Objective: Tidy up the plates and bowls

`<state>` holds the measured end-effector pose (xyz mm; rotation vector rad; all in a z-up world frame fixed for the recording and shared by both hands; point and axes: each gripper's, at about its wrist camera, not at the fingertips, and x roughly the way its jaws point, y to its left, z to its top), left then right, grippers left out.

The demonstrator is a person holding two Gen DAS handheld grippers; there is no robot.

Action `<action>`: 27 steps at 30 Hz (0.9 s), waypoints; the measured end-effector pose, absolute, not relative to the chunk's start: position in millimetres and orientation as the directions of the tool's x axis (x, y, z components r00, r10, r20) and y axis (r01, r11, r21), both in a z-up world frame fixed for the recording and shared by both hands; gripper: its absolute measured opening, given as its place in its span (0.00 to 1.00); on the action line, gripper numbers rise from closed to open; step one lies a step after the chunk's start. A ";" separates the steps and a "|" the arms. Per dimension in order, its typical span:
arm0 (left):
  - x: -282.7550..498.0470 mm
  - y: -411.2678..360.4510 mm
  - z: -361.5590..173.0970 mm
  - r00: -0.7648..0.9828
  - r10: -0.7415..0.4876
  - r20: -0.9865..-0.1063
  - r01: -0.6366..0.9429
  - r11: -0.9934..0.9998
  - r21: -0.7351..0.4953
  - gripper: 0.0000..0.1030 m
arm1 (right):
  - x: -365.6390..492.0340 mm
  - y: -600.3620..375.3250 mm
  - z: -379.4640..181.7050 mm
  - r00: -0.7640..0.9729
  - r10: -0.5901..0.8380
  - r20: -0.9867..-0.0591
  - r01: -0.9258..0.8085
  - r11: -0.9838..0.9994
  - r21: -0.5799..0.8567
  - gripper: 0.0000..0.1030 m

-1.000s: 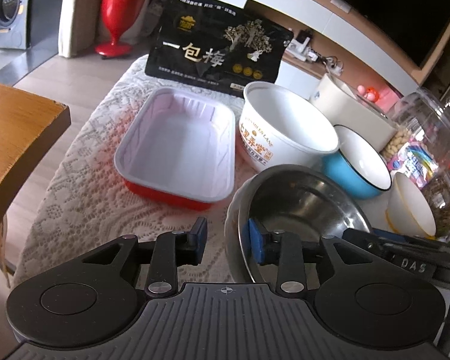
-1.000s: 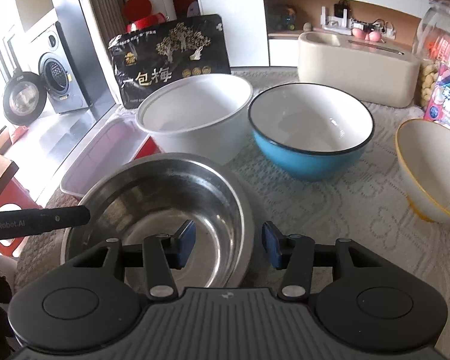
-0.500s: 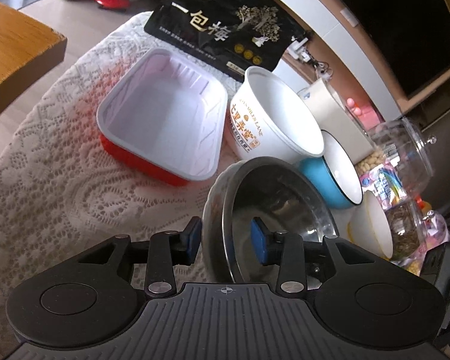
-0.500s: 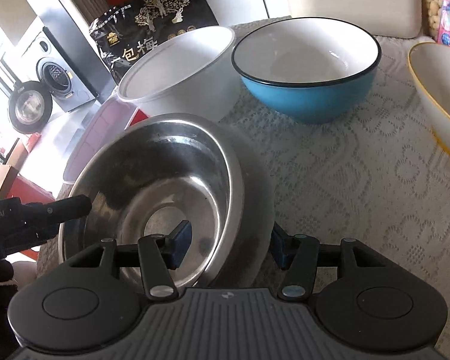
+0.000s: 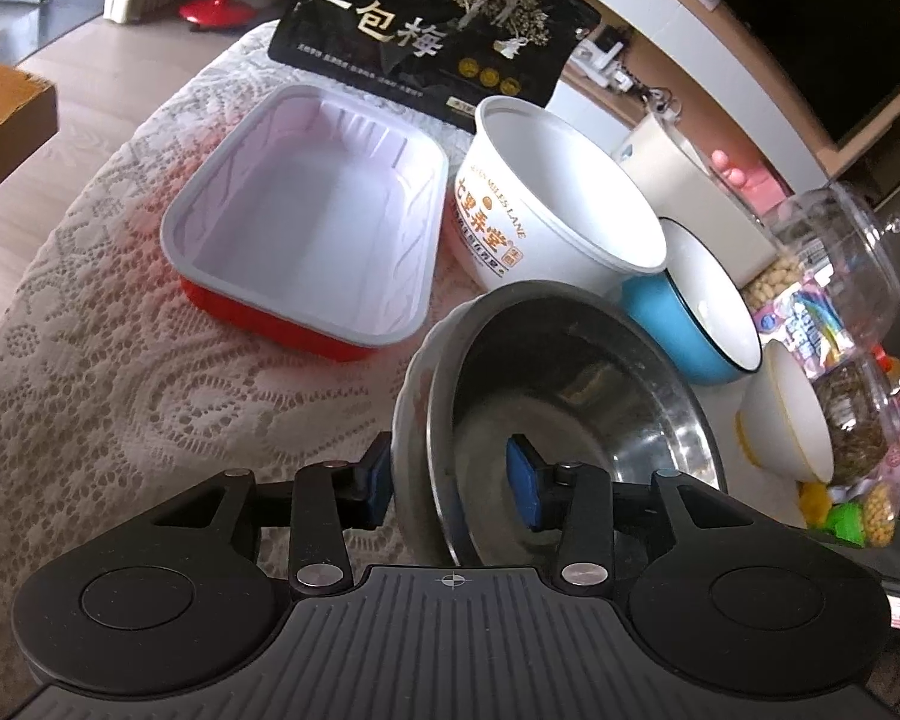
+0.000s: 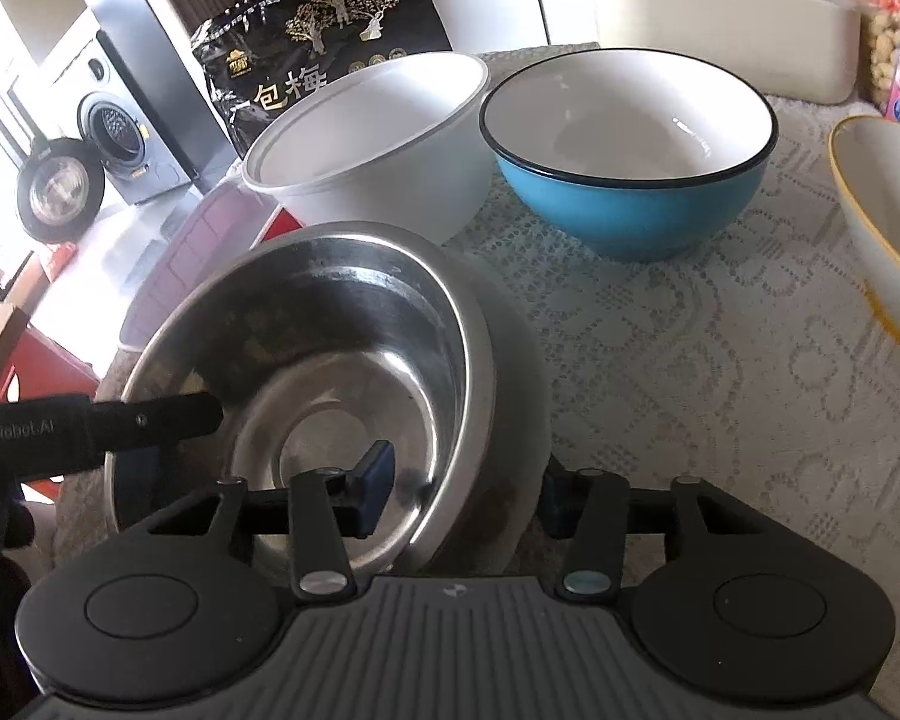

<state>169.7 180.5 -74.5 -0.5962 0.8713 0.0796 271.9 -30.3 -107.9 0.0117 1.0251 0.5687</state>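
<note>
A steel bowl (image 5: 570, 396) (image 6: 330, 360) stands at the near edge of the lace-covered table (image 5: 120, 360) and looks tipped. My left gripper (image 5: 450, 483) straddles its rim with jaws opening. The outer pad is against the wall and the inner pad stands clear inside the bowl. My right gripper (image 6: 463, 492) straddles the opposite wall with jaws closing. One pad is inside and just off the metal, the other half hidden behind the outside. In the right wrist view a left finger (image 6: 150, 414) reaches over the rim.
Behind the steel bowl stand a white paper bowl (image 5: 564, 204) (image 6: 378, 138), a blue bowl (image 5: 696, 312) (image 6: 630, 210) and a small yellow-rimmed bowl (image 5: 792, 420) (image 6: 882, 228). A red tray (image 5: 312, 222), a black snack bag (image 5: 432, 30), a glass jar (image 5: 834, 276) and a cream box (image 6: 720, 18) crowd the back.
My left jaws have spread wider around the rim. My right jaws have narrowed around the wall. Both cameras have tipped further down and the bowl looks more tilted.
</note>
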 end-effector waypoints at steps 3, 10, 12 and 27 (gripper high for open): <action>173.6 175.4 -73.0 0.647 -0.160 -0.746 -0.297 0.848 -0.439 0.46 | 268.0 -33.4 -106.6 0.389 0.446 -0.806 -0.446 0.857 0.259 0.44; 185.3 160.8 -72.9 0.636 -0.200 -0.745 -0.245 0.863 -0.442 0.47 | 266.3 -52.5 -102.6 0.411 0.429 -0.805 -0.415 0.874 0.253 0.44; 188.3 157.2 -73.4 0.634 -0.212 -0.743 -0.233 0.864 -0.446 0.46 | 268.2 -58.4 -103.9 0.413 0.421 -0.807 -0.400 0.880 0.255 0.44; 186.1 153.1 -64.9 0.660 -0.172 -0.732 -0.218 0.888 -0.405 0.45 | 266.5 -62.0 -108.8 0.424 0.419 -0.803 -0.402 0.882 0.247 0.45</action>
